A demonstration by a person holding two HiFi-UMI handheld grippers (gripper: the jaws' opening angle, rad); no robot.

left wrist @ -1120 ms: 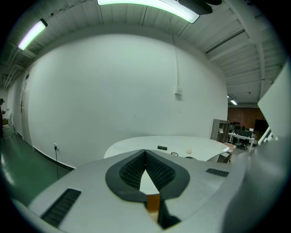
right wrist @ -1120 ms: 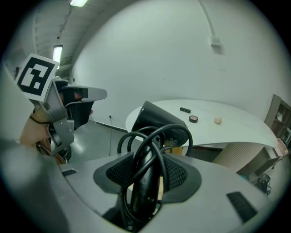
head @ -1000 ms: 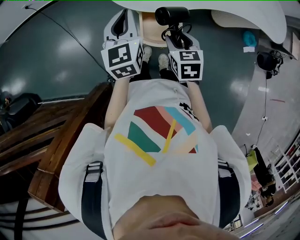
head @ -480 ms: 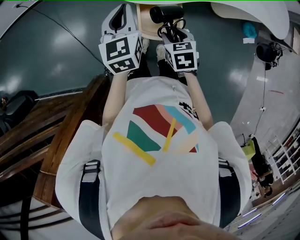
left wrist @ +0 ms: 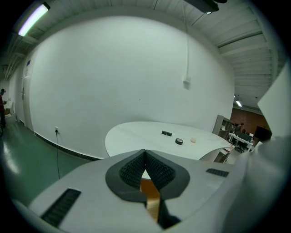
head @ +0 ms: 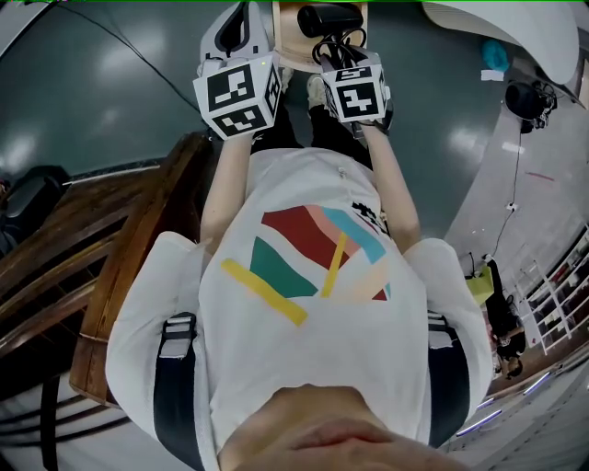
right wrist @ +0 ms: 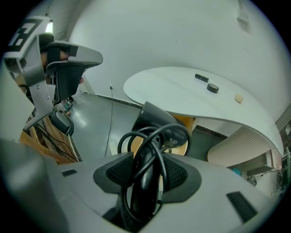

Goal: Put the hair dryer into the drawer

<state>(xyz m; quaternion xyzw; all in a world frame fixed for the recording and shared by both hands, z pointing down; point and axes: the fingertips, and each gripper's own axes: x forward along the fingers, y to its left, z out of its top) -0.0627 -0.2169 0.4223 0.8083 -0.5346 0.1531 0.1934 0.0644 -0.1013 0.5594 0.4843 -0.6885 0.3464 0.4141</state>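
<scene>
The black hair dryer point(head: 329, 18) hangs at the top of the head view, its cord looped around the handle. My right gripper point(head: 336, 51) is shut on that handle and points steeply down. In the right gripper view the dryer point(right wrist: 157, 125) rises between the pads point(right wrist: 120, 175), the cord coiled over it, with my right gripper point(right wrist: 146, 175) clamped around it. My left gripper point(head: 241, 37) is beside it, shut and holding nothing; its pads point(left wrist: 134, 168) meet at the tips. A light wooden surface point(head: 293, 51) lies under both grippers; I cannot tell whether it is the drawer.
Dark wooden furniture point(head: 110, 267) stands at my left. A curved white table point(right wrist: 182, 91) with small items is ahead by the white wall. A cable point(head: 129, 55) runs over the dark green floor. A black bag point(head: 28, 198) sits at the far left.
Both grippers have sunk and shifted toward the top of the head view, the right one carrying the hair dryer. The grip has not changed.
</scene>
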